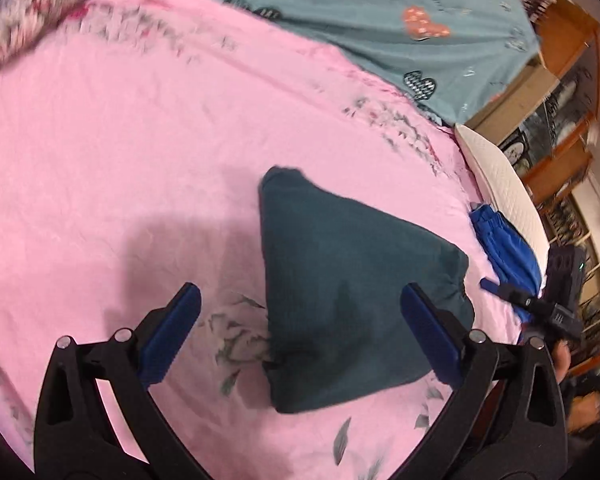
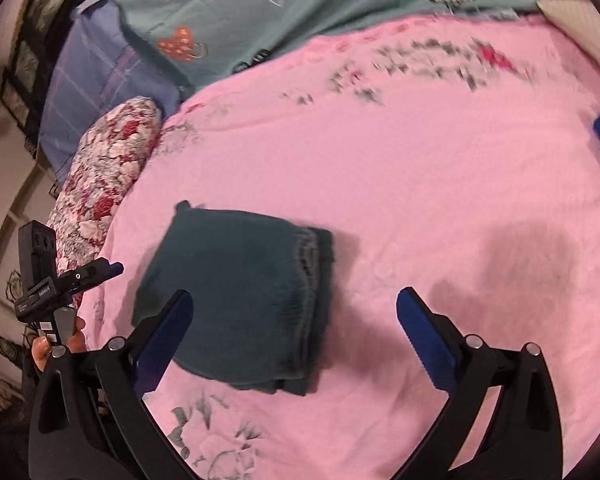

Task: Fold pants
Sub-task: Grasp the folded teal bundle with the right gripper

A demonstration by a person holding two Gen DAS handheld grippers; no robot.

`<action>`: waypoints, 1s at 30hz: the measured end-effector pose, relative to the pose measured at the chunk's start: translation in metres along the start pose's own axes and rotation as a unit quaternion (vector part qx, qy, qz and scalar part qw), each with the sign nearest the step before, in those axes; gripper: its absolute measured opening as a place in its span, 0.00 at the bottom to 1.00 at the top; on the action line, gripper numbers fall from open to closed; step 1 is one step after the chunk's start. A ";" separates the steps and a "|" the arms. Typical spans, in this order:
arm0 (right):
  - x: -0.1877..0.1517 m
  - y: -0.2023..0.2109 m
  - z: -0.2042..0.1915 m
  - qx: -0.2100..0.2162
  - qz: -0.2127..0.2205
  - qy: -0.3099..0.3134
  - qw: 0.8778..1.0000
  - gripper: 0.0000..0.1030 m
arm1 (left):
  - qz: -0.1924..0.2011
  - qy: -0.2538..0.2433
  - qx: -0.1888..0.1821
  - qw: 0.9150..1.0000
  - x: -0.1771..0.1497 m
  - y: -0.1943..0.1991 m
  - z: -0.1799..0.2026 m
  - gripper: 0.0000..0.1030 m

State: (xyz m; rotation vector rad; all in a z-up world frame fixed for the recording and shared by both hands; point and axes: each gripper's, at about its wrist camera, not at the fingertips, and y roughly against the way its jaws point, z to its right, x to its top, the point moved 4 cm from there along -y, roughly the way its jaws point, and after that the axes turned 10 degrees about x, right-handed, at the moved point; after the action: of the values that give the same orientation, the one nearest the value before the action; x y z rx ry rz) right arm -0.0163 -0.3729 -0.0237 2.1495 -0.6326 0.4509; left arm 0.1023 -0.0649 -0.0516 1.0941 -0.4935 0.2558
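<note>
Dark teal pants (image 1: 340, 292) lie folded into a compact stack on the pink bedsheet (image 1: 120, 160). My left gripper (image 1: 300, 300) is open and empty, hovering just above the near edge of the pants. In the right wrist view the same folded pants (image 2: 240, 296) show their ribbed waistband on the right side. My right gripper (image 2: 294, 300) is open and empty, with its left finger over the pants' near left corner. The right gripper also shows in the left wrist view (image 1: 528, 300), and the left gripper shows in the right wrist view (image 2: 76, 280).
A blue garment (image 1: 504, 248) lies at the sheet's right edge beside a white pillow (image 1: 500, 176). A red floral bolster (image 2: 104, 176) lies along the left side. A teal blanket (image 1: 380, 20) with hearts covers the far end. Wooden shelves (image 1: 568, 92) stand beyond the bed.
</note>
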 end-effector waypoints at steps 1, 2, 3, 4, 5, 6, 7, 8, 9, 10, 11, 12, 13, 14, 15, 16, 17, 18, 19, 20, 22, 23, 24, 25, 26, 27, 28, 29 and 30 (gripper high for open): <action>0.000 -0.006 0.004 0.015 -0.007 -0.014 1.000 0.99 | -0.012 0.005 -0.014 1.000 0.000 -0.008 0.001 0.98; -0.001 -0.011 0.008 0.030 -0.012 -0.025 0.999 0.99 | -0.020 0.006 -0.021 1.000 0.001 -0.013 0.001 0.98; 0.000 -0.015 0.008 0.038 -0.014 -0.028 0.999 0.99 | -0.024 0.004 -0.022 0.999 0.001 -0.018 0.001 0.98; 0.001 -0.018 0.008 0.042 -0.016 -0.025 0.999 0.99 | -0.027 0.003 -0.024 0.999 0.003 -0.022 0.002 0.98; 0.003 -0.021 0.007 0.042 -0.018 -0.024 0.999 0.99 | -0.033 0.004 -0.027 0.999 0.005 -0.028 0.003 0.98; 0.004 -0.024 0.007 0.042 -0.021 -0.025 0.999 0.99 | -0.040 0.010 -0.030 0.999 0.006 -0.033 0.001 0.98; 0.005 -0.026 0.007 0.045 -0.024 -0.025 0.998 0.99 | -0.048 0.016 -0.034 0.998 0.005 -0.037 0.000 0.98; 0.006 -0.030 0.005 0.049 -0.028 -0.025 0.998 0.99 | -0.052 0.019 -0.037 0.998 0.005 -0.040 0.001 0.98; 0.007 -0.032 0.003 0.052 -0.031 -0.022 0.998 0.99 | -0.050 0.018 -0.039 0.998 0.006 -0.040 0.001 0.98; 0.008 -0.035 -0.001 0.059 -0.035 -0.015 0.998 0.99 | -0.050 0.016 -0.041 0.998 0.007 -0.041 0.002 0.98; 0.008 -0.038 -0.004 0.060 -0.038 -0.008 0.997 0.99 | -0.049 0.013 -0.040 0.998 0.007 -0.040 0.002 0.98; 0.009 -0.042 -0.006 0.057 -0.042 -0.003 0.997 0.99 | -0.048 0.013 -0.040 0.998 0.008 -0.041 0.004 0.98; 0.008 -0.046 -0.006 0.056 -0.046 -0.002 0.997 0.99 | -0.048 0.013 -0.039 0.998 0.009 -0.043 0.007 0.98; 0.008 -0.050 -0.007 0.056 -0.052 -0.002 0.997 0.99 | -0.049 0.012 -0.041 0.998 0.009 -0.044 0.008 0.98; 0.007 -0.053 -0.007 0.057 -0.057 -0.002 0.997 0.99 | -0.054 0.012 -0.051 0.997 0.008 -0.045 0.012 0.98; 0.005 -0.056 -0.007 0.057 -0.062 -0.001 0.996 0.99 | -0.061 0.010 -0.063 0.996 0.006 -0.046 0.016 0.98; 0.004 -0.058 -0.006 0.056 -0.066 0.000 0.996 0.99 | -0.064 0.006 -0.068 0.996 0.005 -0.047 0.020 0.98; 0.004 -0.058 -0.007 0.058 -0.066 0.003 0.996 0.99 | -0.066 -0.002 -0.071 0.995 0.003 -0.048 0.024 0.98; 0.003 -0.058 -0.006 0.066 -0.065 0.001 0.996 0.99 | -0.066 -0.008 -0.071 0.995 0.001 -0.048 0.026 0.98; 0.003 -0.058 -0.005 0.074 -0.064 -0.003 0.995 0.99 | -0.066 -0.009 -0.070 0.995 0.000 -0.049 0.028 0.98; 0.001 -0.059 -0.002 0.095 -0.064 -0.012 0.993 0.99 | -0.071 -0.001 -0.080 0.994 0.001 -0.051 0.029 0.98; 0.000 -0.059 -0.002 0.096 -0.063 -0.009 0.993 0.99 | -0.073 0.000 -0.081 0.994 0.002 -0.053 0.030 0.98; 0.001 -0.060 -0.004 0.092 -0.064 -0.003 0.994 0.99 | -0.075 -0.003 -0.082 0.994 0.002 -0.055 0.032 0.98; 0.000 -0.061 -0.007 0.087 -0.069 0.009 0.994 0.99 | -0.076 -0.007 -0.080 0.994 0.002 -0.056 0.034 0.97; 0.000 -0.064 -0.010 0.077 -0.078 0.024 0.994 0.99 | -0.075 -0.010 -0.074 0.994 0.001 -0.056 0.035 0.97; -0.001 -0.066 -0.013 0.067 -0.084 0.036 0.994 0.99 | -0.074 -0.011 -0.071 0.995 0.001 -0.056 0.035 0.94; 0.000 -0.068 -0.016 0.058 -0.087 0.042 0.994 0.99 | -0.072 -0.011 -0.069 0.995 0.001 -0.055 0.036 0.88; 0.001 -0.069 -0.016 0.057 -0.085 0.037 0.994 0.98 | -0.076 -0.007 -0.072 0.994 0.001 -0.056 0.035 0.60; 0.003 -0.069 -0.014 0.053 -0.082 0.029 0.995 0.85 | -0.090 0.005 -0.073 0.993 0.000 -0.061 0.031 0.32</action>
State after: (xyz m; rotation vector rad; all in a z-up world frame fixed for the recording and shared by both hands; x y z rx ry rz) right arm 0.0243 -0.3257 -0.0563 2.2590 -0.4040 0.4651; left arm 0.1209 -0.1202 -0.0881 0.9875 -0.3958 0.0662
